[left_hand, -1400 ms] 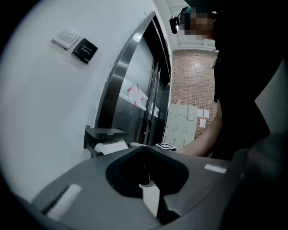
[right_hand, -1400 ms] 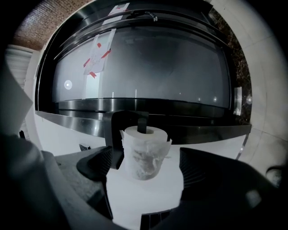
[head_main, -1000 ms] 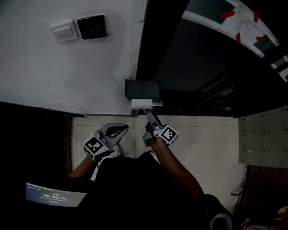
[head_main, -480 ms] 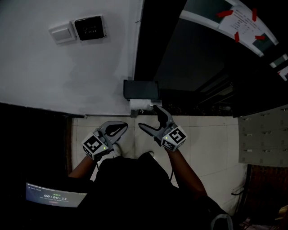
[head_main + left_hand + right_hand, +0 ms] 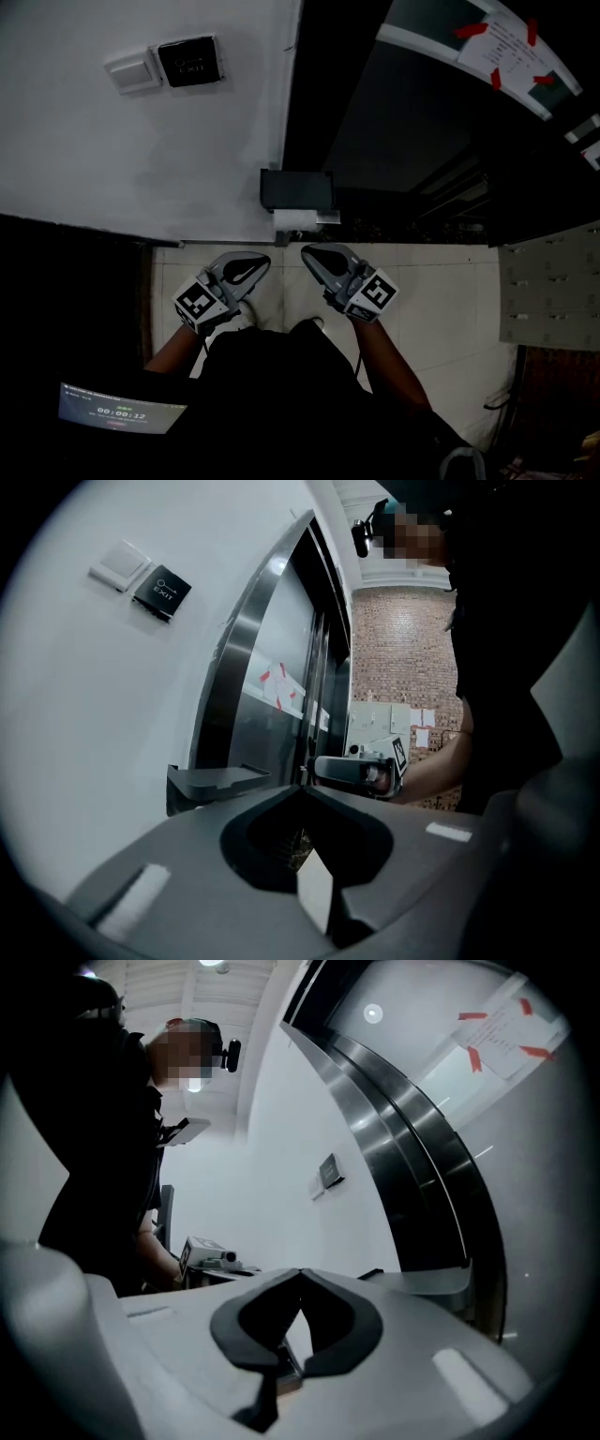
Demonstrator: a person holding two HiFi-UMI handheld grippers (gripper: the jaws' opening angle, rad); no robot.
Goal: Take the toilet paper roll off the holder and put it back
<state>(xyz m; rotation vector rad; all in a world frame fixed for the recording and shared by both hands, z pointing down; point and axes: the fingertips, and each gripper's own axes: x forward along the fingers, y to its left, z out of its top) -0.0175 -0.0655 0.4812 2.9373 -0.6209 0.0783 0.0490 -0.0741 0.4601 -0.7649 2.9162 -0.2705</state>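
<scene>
The white toilet paper roll (image 5: pixel 293 220) hangs under the black wall holder (image 5: pixel 296 187), at the edge of the white wall. My right gripper (image 5: pixel 307 251) sits just below and to the right of the roll, clear of it. Its jaws are closed together with nothing between them (image 5: pixel 300 1272). My left gripper (image 5: pixel 262 262) hovers lower left of the roll, shut and empty (image 5: pixel 302 787). The holder's flat top (image 5: pixel 211 782) shows left of the jaws in the left gripper view, and at right (image 5: pixel 427 1283) in the right gripper view. The roll itself is hidden in both gripper views.
A white switch (image 5: pixel 134 67) and a black exit button plate (image 5: pixel 190 57) are on the wall up left. A dark metal door (image 5: pixel 394 122) stands right of the holder. Pale floor tiles (image 5: pixel 441 291) lie below, and a lit screen (image 5: pixel 117 408) is at lower left.
My right gripper drew back from the roll and down to the right; its jaws stood apart half a second ago and are now shut. The left gripper barely moved.
</scene>
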